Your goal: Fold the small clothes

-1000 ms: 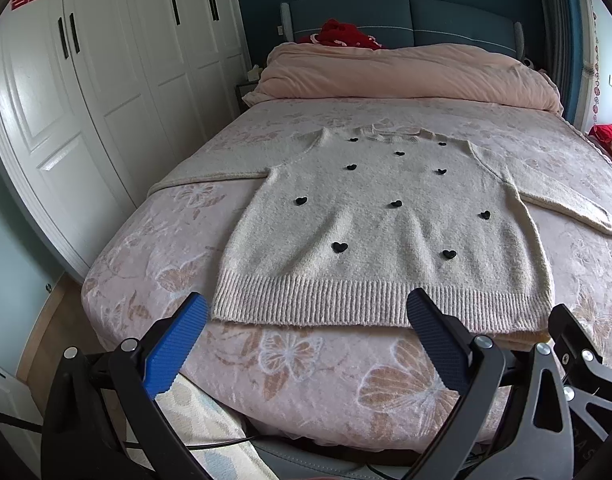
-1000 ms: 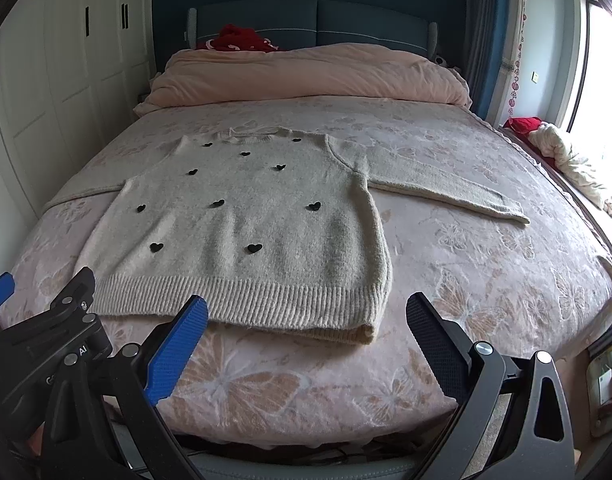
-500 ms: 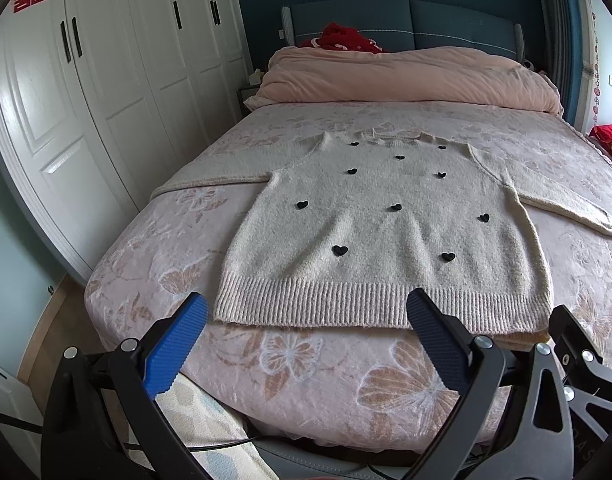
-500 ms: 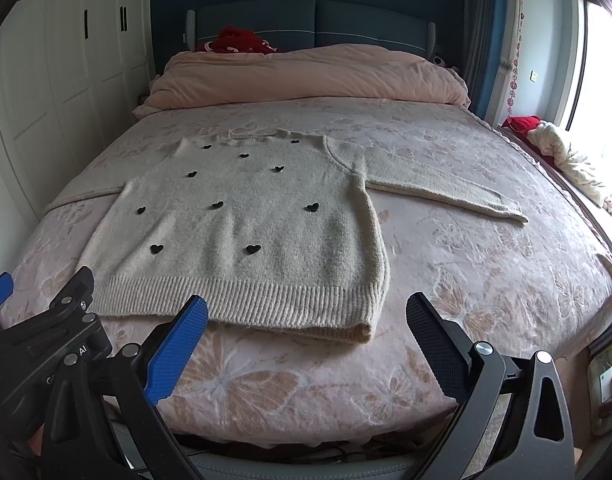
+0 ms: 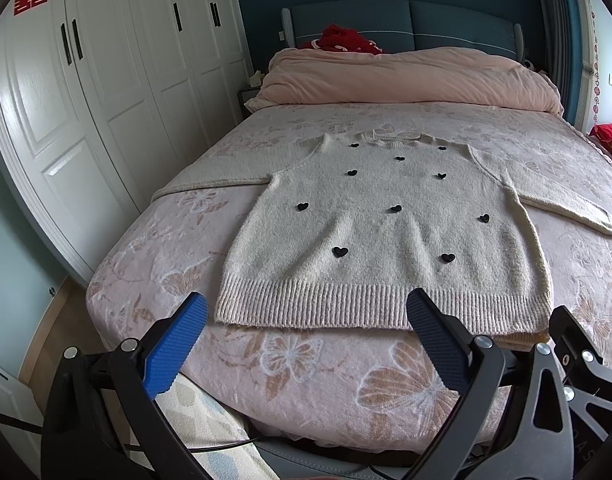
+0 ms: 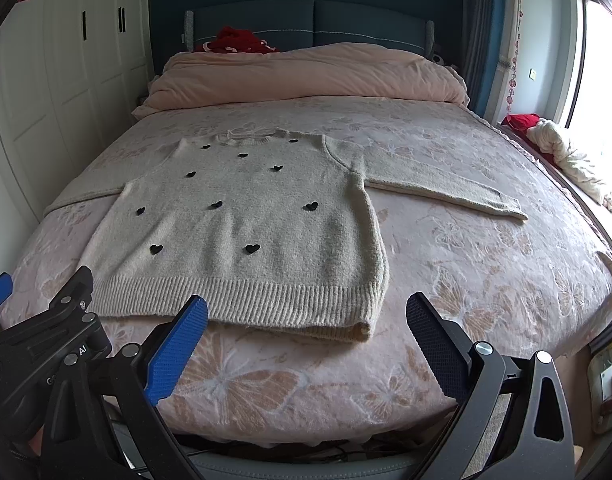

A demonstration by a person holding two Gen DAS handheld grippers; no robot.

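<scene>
While the left gripper (image 5: pixel 306 320) hangs at the foot of the bed (image 5: pixel 306 376) with its jaws spread wide and nothing between them, the left wrist view shows the cream sweater (image 5: pixel 386 232) lying flat and face up on the floral bedspread, sleeves stretched out to either side, black hearts dotted over it, its ribbed hem nearest the fingers but not touching them; against the frame a second ago the sweater sits slightly lower in the picture, so the camera has tipped or lifted a little. White wardrobe doors (image 5: pixel 105 120) stand to the left. In the right wrist view the right gripper (image 6: pixel 306 320) is likewise wide apart and empty, just short of the hem's right corner, the sweater (image 6: pixel 245 220) left of centre; the change from earlier is equally small
</scene>
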